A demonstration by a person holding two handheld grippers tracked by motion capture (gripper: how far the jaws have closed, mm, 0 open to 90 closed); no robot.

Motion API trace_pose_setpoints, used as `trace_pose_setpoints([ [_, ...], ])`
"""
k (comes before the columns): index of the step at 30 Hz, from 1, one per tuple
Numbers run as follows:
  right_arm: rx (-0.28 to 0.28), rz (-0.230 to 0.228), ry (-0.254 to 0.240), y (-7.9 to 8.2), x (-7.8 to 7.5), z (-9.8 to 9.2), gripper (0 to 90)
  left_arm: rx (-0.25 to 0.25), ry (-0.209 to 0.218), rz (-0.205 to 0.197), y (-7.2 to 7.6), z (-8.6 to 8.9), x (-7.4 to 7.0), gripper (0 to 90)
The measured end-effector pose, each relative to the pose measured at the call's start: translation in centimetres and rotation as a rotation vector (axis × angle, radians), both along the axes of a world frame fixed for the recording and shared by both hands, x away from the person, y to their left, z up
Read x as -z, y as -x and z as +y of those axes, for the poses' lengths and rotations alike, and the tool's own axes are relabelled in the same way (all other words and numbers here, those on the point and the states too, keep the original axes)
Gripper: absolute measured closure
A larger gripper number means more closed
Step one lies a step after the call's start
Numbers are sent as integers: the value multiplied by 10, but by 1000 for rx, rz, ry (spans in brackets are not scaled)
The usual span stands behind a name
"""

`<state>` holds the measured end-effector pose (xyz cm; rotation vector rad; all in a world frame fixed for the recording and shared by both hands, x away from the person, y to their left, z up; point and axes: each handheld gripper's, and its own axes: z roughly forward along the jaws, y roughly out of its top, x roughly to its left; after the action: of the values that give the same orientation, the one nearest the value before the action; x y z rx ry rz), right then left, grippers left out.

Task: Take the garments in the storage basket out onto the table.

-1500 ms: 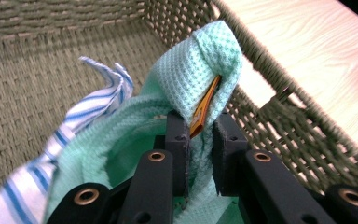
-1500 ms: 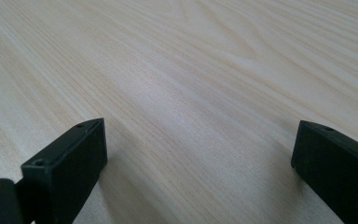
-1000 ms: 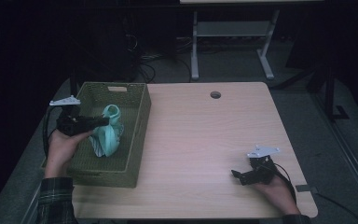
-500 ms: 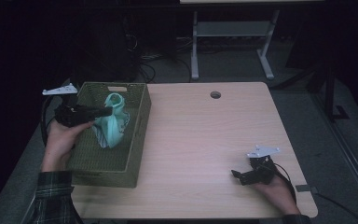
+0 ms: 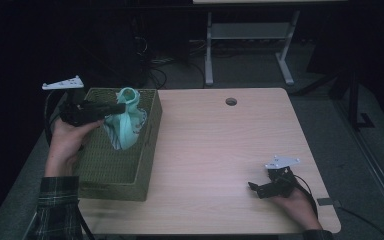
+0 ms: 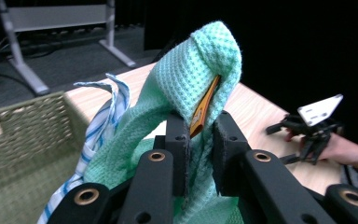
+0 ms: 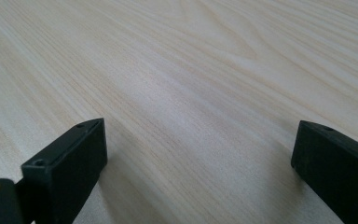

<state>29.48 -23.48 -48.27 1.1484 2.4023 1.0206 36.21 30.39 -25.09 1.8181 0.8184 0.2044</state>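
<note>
My left gripper point(image 5: 119, 107) is shut on a mint green waffle cloth point(image 5: 126, 126) and holds it above the olive woven basket point(image 5: 130, 172) at the table's left side. The cloth hangs from the jaws down into the basket. In the left gripper view the pads point(image 6: 179, 140) pinch a fold of the green cloth point(image 6: 191, 74) with an orange tag in it, and a blue-and-white striped cloth point(image 6: 100, 123) hangs alongside. My right gripper point(image 5: 255, 188) rests low on the table near the front right, its jaws wide apart point(image 7: 200, 144) over bare wood.
The light wooden table point(image 5: 220, 145) has a round cable hole point(image 5: 231, 101) near its far edge. A white metal frame point(image 5: 245, 45) stands on the floor beyond the table. The surroundings are dark.
My left gripper has risen with the green cloth, which now hangs higher over the basket. The right gripper has stayed where it was.
</note>
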Motion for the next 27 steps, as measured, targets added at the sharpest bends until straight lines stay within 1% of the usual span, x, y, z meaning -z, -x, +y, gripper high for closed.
trace_pose_setpoints([
  [1, 0, 0, 0, 0, 0, 0, 31, 9, 11, -2, 0, -2, -1, 783],
  [2, 0, 0, 0, 0, 0, 0, 31, 31, 20, -3, 0, -7, -4, 783],
  [3, 0, 0, 0, 0, 0, 0, 31, 31, 20, -3, 0, -7, -4, 783],
  [5, 0, 0, 0, 0, 0, 0, 31, 49, 27, -7, 1, -13, -7, 783],
  [9, 0, 0, 0, 0, 0, 0, 32, 83, 37, -26, 3, -26, -14, 783],
  [10, -1, -1, 1, 0, 0, 0, 31, 97, 36, -36, 3, -33, -17, 782],
  [11, -1, -1, 1, 0, 0, 0, 31, 97, 36, -36, 3, -33, -17, 782],
  [12, 0, 0, 0, 0, 0, 0, 32, 111, 39, -46, 3, -40, -20, 782],
  [13, 0, 0, 0, 0, 0, 0, 32, 111, 39, -46, 3, -40, -20, 782],
  [17, 0, 0, 0, 0, 0, 0, 32, 141, 42, -63, 3, -55, -25, 782],
  [21, -1, 0, 1, 0, 0, 0, 32, 158, 42, -70, 2, -69, -24, 783],
  [25, 0, 0, 0, 0, 0, 0, 31, 171, 44, -62, 0, -84, -20, 782],
  [26, -1, -1, 0, 0, 0, 0, 32, 184, 45, -58, -1, -92, -17, 782],
  [27, -1, -1, 0, 0, 0, 0, 32, 184, 45, -58, -1, -92, -17, 782],
])
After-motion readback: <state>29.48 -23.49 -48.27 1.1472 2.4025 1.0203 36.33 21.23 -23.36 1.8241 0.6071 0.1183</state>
